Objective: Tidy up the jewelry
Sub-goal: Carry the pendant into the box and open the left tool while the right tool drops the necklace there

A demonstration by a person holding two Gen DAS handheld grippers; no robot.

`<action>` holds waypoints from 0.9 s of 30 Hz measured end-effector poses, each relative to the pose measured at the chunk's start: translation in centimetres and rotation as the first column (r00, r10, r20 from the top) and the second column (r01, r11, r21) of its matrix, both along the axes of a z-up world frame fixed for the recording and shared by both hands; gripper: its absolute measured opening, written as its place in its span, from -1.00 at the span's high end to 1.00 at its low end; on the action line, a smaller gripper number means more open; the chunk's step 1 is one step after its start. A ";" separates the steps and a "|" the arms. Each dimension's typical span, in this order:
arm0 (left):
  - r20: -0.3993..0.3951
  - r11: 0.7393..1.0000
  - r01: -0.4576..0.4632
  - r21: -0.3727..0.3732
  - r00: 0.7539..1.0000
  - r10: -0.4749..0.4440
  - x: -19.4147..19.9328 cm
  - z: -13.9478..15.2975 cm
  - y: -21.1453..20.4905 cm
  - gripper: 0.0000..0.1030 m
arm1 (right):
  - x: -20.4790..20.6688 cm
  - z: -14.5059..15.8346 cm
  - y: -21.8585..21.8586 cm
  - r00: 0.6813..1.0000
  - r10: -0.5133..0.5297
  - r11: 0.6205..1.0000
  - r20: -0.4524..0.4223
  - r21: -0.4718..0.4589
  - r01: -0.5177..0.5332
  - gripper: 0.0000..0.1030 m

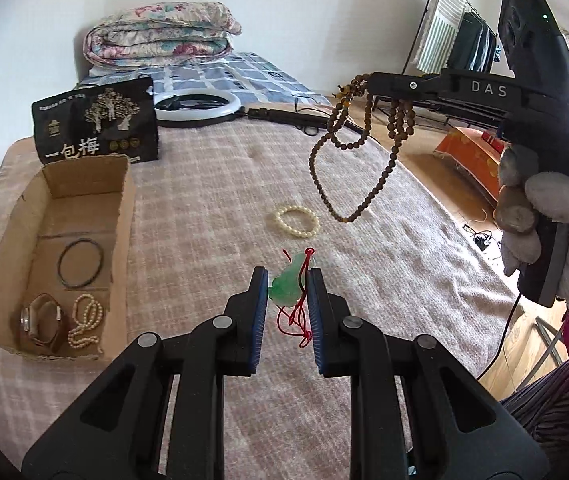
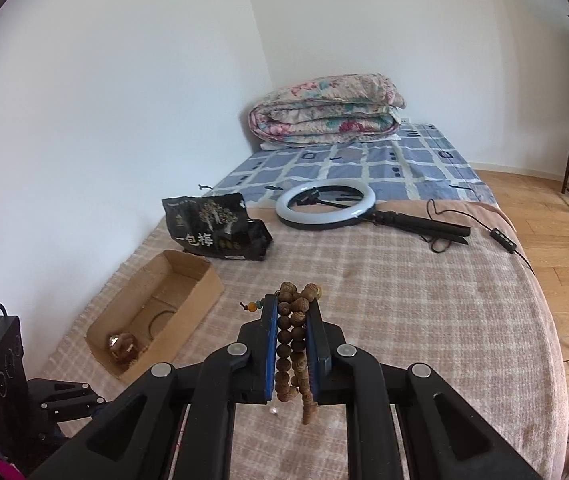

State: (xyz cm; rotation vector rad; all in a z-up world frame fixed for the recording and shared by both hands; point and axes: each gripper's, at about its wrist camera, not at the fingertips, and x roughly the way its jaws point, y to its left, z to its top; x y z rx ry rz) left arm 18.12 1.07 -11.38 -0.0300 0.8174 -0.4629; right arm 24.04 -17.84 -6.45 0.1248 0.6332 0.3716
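Observation:
In the left wrist view my left gripper is shut on a green jade pendant, held above the checked blanket with its red cord dangling. My right gripper comes in from the upper right, held by a gloved hand. It is shut on a long string of brown wooden beads that hangs in loops. The right wrist view shows that gripper with the beads bunched between its pads. A cream bead bracelet lies on the blanket. At the left, a cardboard box holds a black bangle, a watch and a pearl string.
A black snack bag stands behind the box. A ring light with its stand and cable lies farther back, and a folded floral quilt is by the wall. The bed's edge drops to a wooden floor at the right, where a clothes rack stands.

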 end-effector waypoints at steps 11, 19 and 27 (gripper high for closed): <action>0.013 0.990 -0.139 0.026 0.990 0.138 0.8 0.7 6.7 0.64 | 2.9 0.5 8.3 0.991 0.133 0.991 0.006 -0.009 -0.132 0.80; 0.045 0.969 -0.242 0.047 0.970 0.240 1.2 1.4 11.1 0.64 | 4.9 0.4 13.0 0.979 0.204 0.979 0.008 -0.005 -0.204 0.80; 0.033 0.956 -0.289 0.048 0.957 0.287 1.6 0.9 13.0 0.64 | 6.5 -0.5 16.5 0.971 0.240 0.971 -0.002 0.001 -0.240 0.80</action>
